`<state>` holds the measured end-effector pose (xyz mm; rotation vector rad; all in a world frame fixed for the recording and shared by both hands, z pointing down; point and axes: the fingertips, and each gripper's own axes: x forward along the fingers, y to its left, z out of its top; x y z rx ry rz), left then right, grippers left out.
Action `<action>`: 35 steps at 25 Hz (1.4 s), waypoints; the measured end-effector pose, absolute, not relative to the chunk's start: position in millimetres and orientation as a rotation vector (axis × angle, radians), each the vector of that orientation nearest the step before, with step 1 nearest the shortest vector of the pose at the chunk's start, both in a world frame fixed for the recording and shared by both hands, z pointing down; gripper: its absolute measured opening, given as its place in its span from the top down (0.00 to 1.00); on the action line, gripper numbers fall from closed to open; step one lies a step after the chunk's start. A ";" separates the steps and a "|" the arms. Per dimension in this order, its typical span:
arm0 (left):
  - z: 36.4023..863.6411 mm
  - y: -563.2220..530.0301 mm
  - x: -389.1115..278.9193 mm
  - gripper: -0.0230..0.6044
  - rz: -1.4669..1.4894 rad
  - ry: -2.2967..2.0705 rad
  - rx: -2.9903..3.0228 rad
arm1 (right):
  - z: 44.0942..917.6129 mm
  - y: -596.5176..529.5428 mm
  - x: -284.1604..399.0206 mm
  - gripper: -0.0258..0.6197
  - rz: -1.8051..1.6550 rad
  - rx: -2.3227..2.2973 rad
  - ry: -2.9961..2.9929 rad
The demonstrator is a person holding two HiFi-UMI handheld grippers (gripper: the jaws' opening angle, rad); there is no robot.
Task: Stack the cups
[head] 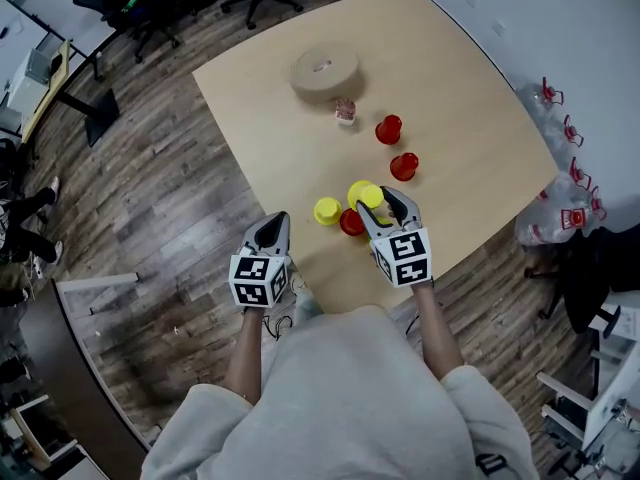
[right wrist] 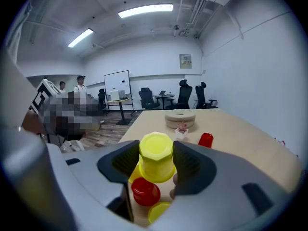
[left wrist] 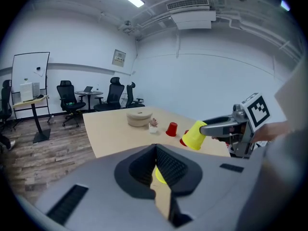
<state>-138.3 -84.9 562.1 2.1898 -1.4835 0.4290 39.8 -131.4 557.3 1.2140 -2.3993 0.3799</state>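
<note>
My right gripper (head: 385, 206) is shut on an upside-down yellow cup (head: 371, 197), lifted above the table (head: 460, 88). In the right gripper view the held yellow cup (right wrist: 156, 158) sits between the pads, over a red cup (right wrist: 146, 191) and two more yellow cups (right wrist: 159, 211). On the table a yellow cup (head: 327, 211) stands left of that red cup (head: 350, 223). Two other red cups (head: 388, 129) (head: 404, 166) stand farther back. My left gripper (head: 275, 224) hovers at the table's near edge, jaws together and empty; its own view shows the right gripper (left wrist: 207, 127) carrying the yellow cup (left wrist: 195, 135).
A round beige roll (head: 325, 71) and a small potted plant (head: 346, 112) sit at the table's far side. Clear bags of bottles (head: 560, 158) lie off the right edge. Office chairs (head: 150, 8) stand beyond the table on the wood floor.
</note>
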 end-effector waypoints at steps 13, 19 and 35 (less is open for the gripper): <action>563.2 -80.4 -149.7 0.95 0.411 -1.517 2.159 | 592.2 -100.7 -9.3 0.61 0.385 0.982 -2.372; 563.1 -82.0 -151.9 0.95 0.408 -1.520 2.156 | 598.8 -99.4 -12.7 0.61 0.385 0.964 -2.353; 566.2 -88.4 -148.0 0.95 0.408 -1.491 2.175 | 533.4 -117.5 21.6 0.48 0.287 1.186 -2.498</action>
